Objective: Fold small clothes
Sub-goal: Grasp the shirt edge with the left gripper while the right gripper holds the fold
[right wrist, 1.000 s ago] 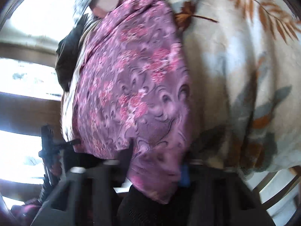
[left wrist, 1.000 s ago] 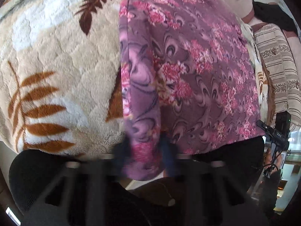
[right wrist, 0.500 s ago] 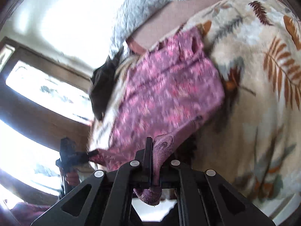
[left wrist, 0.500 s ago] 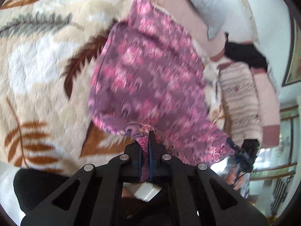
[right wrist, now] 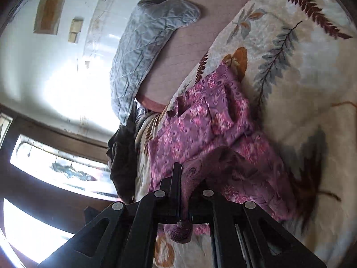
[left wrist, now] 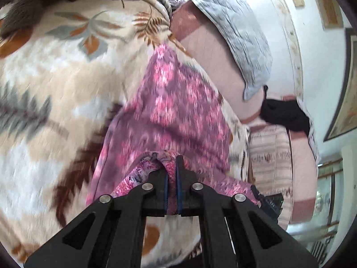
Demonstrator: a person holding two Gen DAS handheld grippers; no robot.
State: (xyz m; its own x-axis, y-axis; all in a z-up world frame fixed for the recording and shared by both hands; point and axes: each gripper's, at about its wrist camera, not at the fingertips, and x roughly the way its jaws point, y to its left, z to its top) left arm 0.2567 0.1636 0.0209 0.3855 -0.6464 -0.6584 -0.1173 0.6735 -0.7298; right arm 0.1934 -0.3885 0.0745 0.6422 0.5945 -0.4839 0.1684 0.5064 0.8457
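Now my left gripper (left wrist: 171, 185) has its fingers clenched on one near corner of the purple floral garment (left wrist: 178, 116), and my right gripper (right wrist: 185, 192) pinches the other, so the near hem can fold toward twelve o'clock. Beyond them, the cloth sags, rumpled, across the leaf-patterned blanket (right wrist: 301, 78).
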